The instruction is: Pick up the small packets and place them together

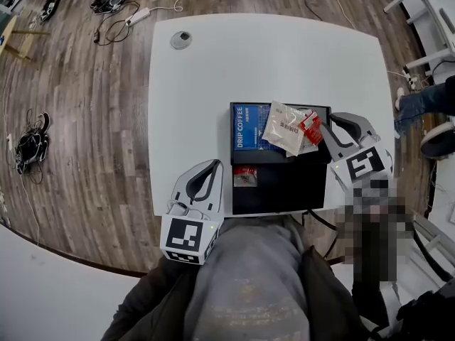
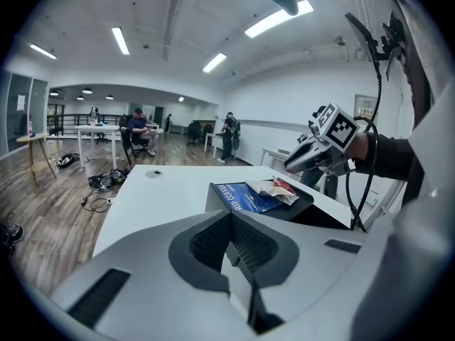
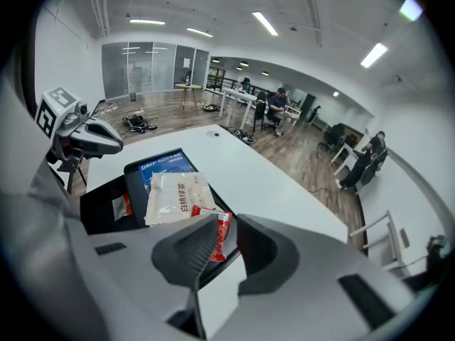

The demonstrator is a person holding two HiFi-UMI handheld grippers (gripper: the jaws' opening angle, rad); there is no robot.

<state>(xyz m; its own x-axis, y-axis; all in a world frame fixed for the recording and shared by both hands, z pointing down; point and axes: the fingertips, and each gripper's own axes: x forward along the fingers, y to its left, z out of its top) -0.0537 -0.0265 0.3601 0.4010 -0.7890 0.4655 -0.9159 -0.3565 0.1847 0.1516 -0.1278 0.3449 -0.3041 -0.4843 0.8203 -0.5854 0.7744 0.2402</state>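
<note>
The person's grey-clad torso fills the bottom centre of the head view. Just above it, at lower left, the left gripper (image 1: 213, 165) hovers over the near edge of the white table (image 1: 270, 55). Its own view shows the ribbed pads meeting at the tips with nothing between them.

Next comes the black tray (image 1: 284, 190), standing at the near edge of the table, right of centre. On its near half, toward the left side, a small red-and-white packet (image 1: 245, 177) lies alone, near the left gripper's tips but apart from them.

On the far half of the tray the other packets lie gathered. A blue drip coffee packet (image 1: 247, 126) lies flat at the left. A white packet (image 1: 284, 128) with printed characters overlaps its right part. A red packet (image 1: 310, 126) rests against the white packet's right edge.

The right gripper (image 3: 226, 224) reaches in from the right of the head view, pointing steeply down at that pile. Its jaws stand apart. The red packet shows in the gap between them, and the pads do not press on it.

Farther up, the table top carries a round grey cap (image 1: 180, 40) near its far left corner. Beyond the table, cables (image 1: 121, 20) trail over the wooden floor (image 1: 78, 105).
</note>
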